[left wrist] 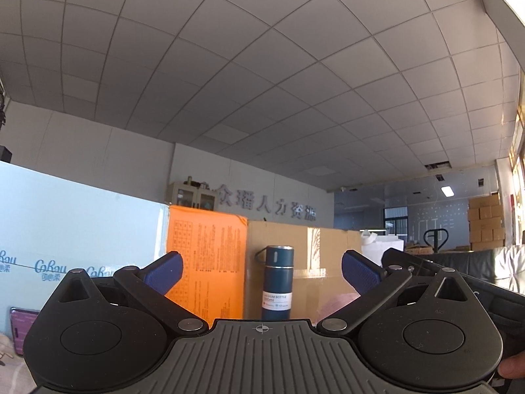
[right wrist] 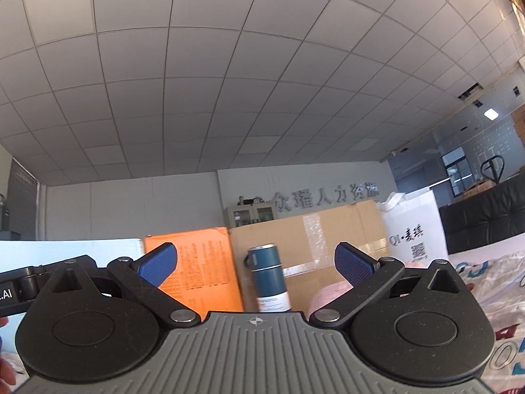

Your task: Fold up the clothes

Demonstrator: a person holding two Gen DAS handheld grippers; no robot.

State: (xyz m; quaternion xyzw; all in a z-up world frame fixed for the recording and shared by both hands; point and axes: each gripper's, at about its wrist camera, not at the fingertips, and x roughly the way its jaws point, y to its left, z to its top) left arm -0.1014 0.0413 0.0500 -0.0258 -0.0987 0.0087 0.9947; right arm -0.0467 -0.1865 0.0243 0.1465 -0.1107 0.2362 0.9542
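Both wide apart, empty: left gripper (left wrist: 262, 271), right gripper (right wrist: 256, 264). Pink garment (right wrist: 323, 297) mostly hidden; long axis unclear.

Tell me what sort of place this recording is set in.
Probably an office that doubles as a storeroom: a tiled drop ceiling, company lettering on the back wall, and stacked cardboard cartons beside a pallet jack.

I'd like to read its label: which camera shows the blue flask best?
The left wrist view: the blue flask stands upright, nearly whole, label facing us. In the right wrist view it looks tilted, its label cut off by the claw's body.
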